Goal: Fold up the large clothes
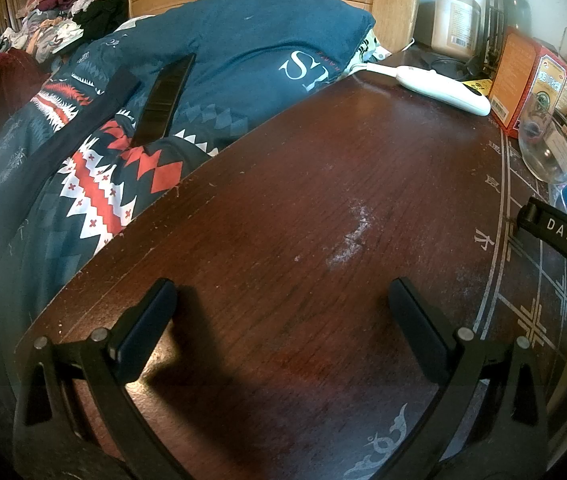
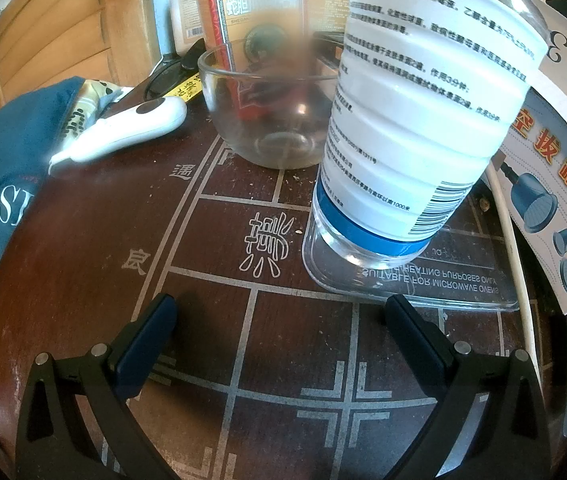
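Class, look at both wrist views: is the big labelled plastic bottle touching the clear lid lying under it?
Touching. In the right wrist view the bottle stands with its base resting on the clear lid lying flat on the table.

Table (image 1: pixel 303 184): we recorded dark red-brown wood grain, pale inlaid grid lines and characters.
Bedding (image 1: pixel 243 40): we saw teal-blue with white letters; lower down, red, white and black zigzags and diamonds.
Clothes pile (image 1: pixel 63 8): we noted mixed maroon, black, grey and white.
Handheld device (image 1: pixel 439 88): white, with a dark oval patch.
Box (image 2: pixel 259 12): red border, orange-gold face.
Bowl (image 2: pixel 271 112): clear glass.
Bottle (image 2: pixel 415 112): clear, white label with black print, blue band below.
Gripper fingers (image 1: pixel 143 336): black.
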`<state>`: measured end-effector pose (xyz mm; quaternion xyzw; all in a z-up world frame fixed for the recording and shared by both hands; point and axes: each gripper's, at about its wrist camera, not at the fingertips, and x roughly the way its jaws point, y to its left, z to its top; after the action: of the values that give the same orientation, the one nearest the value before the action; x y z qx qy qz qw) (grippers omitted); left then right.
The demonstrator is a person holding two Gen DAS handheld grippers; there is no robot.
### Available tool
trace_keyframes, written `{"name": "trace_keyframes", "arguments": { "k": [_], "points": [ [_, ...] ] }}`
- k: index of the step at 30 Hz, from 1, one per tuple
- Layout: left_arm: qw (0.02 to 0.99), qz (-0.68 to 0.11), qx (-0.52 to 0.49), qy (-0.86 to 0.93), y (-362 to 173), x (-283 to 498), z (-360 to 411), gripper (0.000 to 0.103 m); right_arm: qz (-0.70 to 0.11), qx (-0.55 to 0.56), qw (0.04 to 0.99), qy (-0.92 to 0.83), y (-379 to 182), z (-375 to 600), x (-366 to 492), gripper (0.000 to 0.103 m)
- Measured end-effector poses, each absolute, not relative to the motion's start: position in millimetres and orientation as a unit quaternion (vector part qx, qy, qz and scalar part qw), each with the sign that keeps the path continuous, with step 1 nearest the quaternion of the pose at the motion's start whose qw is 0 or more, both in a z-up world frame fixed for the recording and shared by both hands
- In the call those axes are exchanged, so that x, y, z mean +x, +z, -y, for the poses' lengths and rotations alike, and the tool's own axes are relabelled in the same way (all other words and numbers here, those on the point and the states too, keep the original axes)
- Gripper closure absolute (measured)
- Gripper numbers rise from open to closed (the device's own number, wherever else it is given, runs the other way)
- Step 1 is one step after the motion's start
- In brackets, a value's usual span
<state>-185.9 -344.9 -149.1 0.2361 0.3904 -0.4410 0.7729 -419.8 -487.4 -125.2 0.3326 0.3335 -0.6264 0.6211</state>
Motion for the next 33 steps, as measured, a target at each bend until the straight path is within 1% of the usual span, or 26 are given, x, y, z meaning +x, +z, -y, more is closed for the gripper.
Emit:
{"name": "trace_keyframes", "arguments": {
  "k": [28, 33],
  "points": [
    [0.774, -0.391, 0.235, -0.44, -148, -189, 349, 0.0, -0.334, 0.333, 0.621, -0.626, -125, 487, -420, 0.0],
    [0.745, -0.385, 0.25, -0.485, -147, -187, 358, 0.0, -0.332, 0.334, 0.623, -0.625, -125, 487, -421, 0.0]
  ]
}}
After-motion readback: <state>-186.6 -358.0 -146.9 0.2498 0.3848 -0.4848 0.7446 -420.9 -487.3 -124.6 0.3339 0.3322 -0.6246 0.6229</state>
